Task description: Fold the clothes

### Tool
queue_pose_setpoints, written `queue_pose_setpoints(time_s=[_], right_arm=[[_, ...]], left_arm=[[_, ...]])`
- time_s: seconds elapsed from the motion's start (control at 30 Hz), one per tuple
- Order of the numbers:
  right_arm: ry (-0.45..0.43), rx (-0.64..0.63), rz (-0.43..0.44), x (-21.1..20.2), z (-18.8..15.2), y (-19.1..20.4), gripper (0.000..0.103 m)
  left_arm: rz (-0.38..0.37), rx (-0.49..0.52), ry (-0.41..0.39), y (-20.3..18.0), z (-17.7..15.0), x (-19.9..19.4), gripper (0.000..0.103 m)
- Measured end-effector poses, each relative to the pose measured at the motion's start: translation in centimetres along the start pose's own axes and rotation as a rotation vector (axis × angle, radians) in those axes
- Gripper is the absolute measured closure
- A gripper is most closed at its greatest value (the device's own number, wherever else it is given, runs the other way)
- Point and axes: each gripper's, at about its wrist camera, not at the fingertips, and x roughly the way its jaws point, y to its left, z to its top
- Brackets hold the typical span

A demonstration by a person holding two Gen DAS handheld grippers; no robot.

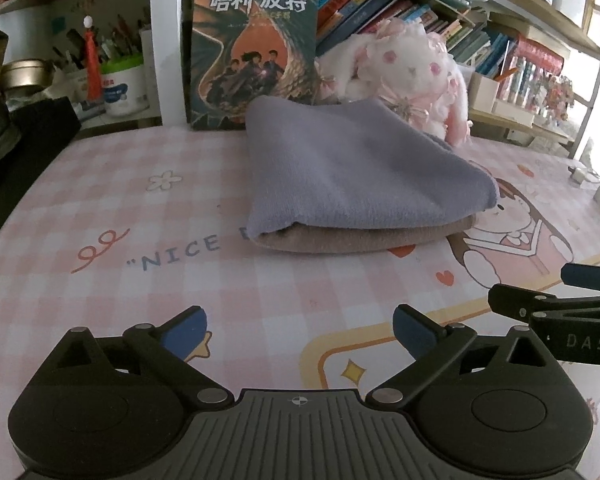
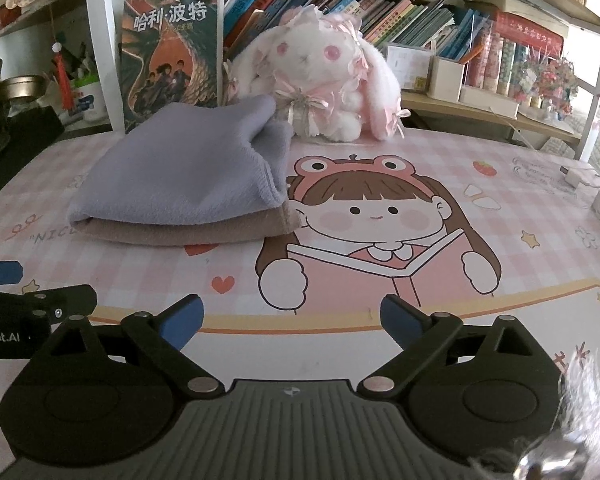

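Lavender cloth [image 1: 352, 172] lies folded on top of a folded tan cloth [image 1: 364, 236], centre frame, on the pink checked desk mat [image 1: 140, 208]. Left gripper [image 1: 300, 328] and right gripper [image 2: 292, 320] both spread wide, empty, at lower frame, short of the stack.

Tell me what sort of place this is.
Most likely a study desk in a bedroom at home: crowded bookshelves stand behind it, a plush rabbit sits at the back, and a pink cartoon desk mat covers the top where the folded cloths lie.
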Motion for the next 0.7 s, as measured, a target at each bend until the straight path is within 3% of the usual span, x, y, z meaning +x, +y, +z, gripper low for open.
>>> queue_pose_setpoints(time_s=[0.7], right_arm=[[0.014,-0.017,0.002,0.35,-0.04,0.23,0.006]], left_arm=[[0.023,-0.002,0.001,0.39,-0.01,0.18,0.002]])
